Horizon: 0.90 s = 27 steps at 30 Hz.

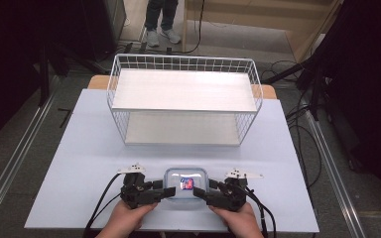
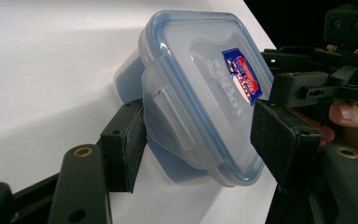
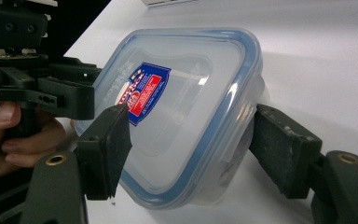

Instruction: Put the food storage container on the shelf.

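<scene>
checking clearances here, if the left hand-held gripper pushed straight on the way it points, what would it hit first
Most likely the clear plastic food container, which already sits between the left hand-held gripper jaws; its side latch would meet first. Beyond the container is the right hand-held gripper, though depth there is hard to judge.

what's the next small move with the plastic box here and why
Probably close both grippers a little more until the fingers press firmly. The clear plastic box with the blue-rimmed lid sits on the white table between the left gripper and right gripper; each straddles an end, and gaps seem to remain beside the right gripper's fingers.
</scene>
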### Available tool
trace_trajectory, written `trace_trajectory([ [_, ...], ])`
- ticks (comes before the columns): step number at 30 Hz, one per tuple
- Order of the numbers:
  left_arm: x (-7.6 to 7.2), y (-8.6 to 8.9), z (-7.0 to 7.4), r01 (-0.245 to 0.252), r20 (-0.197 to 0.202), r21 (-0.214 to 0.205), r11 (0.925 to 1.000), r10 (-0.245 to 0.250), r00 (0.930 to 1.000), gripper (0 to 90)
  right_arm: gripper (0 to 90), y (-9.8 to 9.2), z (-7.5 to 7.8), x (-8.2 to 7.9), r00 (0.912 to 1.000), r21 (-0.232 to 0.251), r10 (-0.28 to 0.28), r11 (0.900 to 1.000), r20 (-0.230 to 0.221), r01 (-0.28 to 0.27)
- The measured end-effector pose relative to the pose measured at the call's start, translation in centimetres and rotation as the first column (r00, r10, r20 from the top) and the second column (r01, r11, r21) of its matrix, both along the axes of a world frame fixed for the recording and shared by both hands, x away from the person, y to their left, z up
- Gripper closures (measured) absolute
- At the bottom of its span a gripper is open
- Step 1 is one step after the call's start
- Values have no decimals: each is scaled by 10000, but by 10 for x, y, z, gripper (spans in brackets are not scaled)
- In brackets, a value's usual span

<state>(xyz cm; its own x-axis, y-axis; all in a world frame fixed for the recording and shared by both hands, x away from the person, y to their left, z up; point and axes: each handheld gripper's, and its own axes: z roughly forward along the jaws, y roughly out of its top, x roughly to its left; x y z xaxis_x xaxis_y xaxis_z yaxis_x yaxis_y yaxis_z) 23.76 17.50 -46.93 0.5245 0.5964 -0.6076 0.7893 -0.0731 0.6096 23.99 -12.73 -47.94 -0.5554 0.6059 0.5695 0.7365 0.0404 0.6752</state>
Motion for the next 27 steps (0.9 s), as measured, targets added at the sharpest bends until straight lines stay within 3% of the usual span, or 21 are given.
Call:
trace_trajectory([
  [13, -3, -1, 5, 242, 217, 356, 9991, -250, 9995, 388, 322, 0, 2, -5, 9996, -149, 108, 9998, 255, -104],
  [14, -4, 3, 7, 121, 140, 136, 9998, -123, 9998, 437, 365, -2, 3, -7, 9995, -163, 98, 9998, 292, -94],
  [17, -6, 2, 9, 214, 275, 280, 9994, -222, 9994, 466, 417, -7, 4, -8, 9998, 161, 44, 9999, 173, -47],
  [27, -9, 2, 12, 240, 435, 362, 9991, -255, 9987, 497, 462, -10, 6, -11, 10000, 269, -26, 9996, 33, 25],
])
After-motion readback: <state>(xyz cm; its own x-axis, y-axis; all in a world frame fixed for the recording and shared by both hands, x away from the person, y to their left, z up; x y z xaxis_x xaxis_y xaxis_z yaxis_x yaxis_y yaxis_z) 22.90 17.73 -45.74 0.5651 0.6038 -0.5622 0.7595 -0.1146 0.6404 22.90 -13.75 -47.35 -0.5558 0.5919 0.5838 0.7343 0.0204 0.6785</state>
